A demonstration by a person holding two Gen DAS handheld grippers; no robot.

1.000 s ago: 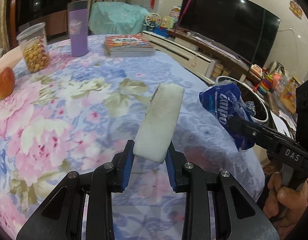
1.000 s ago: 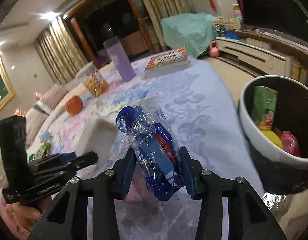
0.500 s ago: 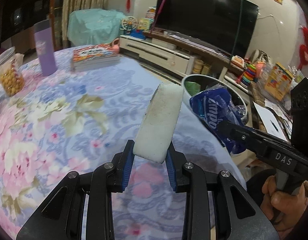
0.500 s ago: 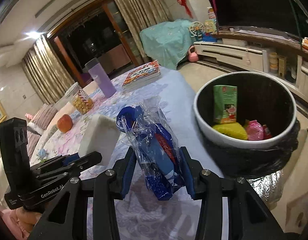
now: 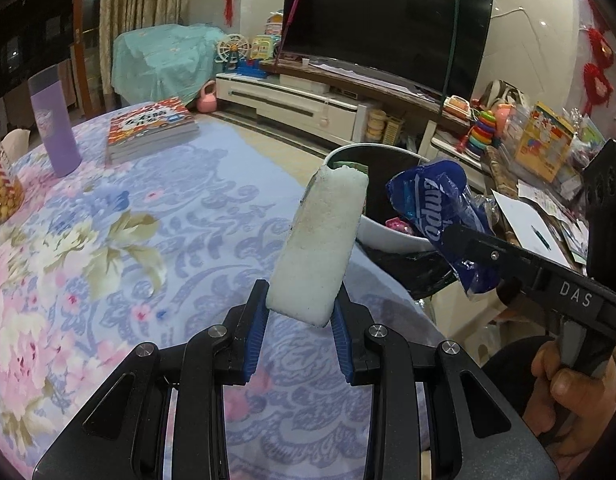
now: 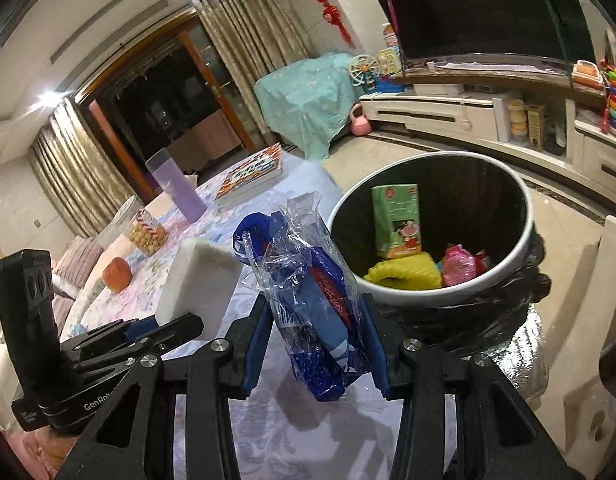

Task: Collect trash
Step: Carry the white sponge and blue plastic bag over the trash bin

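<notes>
Your left gripper [image 5: 298,316] pinches the bottom of a grubby white foam block [image 5: 322,246], rectangular and rough-grained, upright above the flowered tablecloth [image 5: 108,240]. Your right gripper [image 6: 316,344] is clamped around a crinkly blue and clear plastic wrapper [image 6: 308,288], beside the round white-rimmed bin [image 6: 524,236] with its black liner, just off the table's edge.

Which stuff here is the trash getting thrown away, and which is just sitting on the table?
For the job:
- white foam block, in left claw
- blue plastic wrapper, in right claw
- trash bin

Just lying about:
- purple bottle
- books
- snack jar
- orange
</notes>
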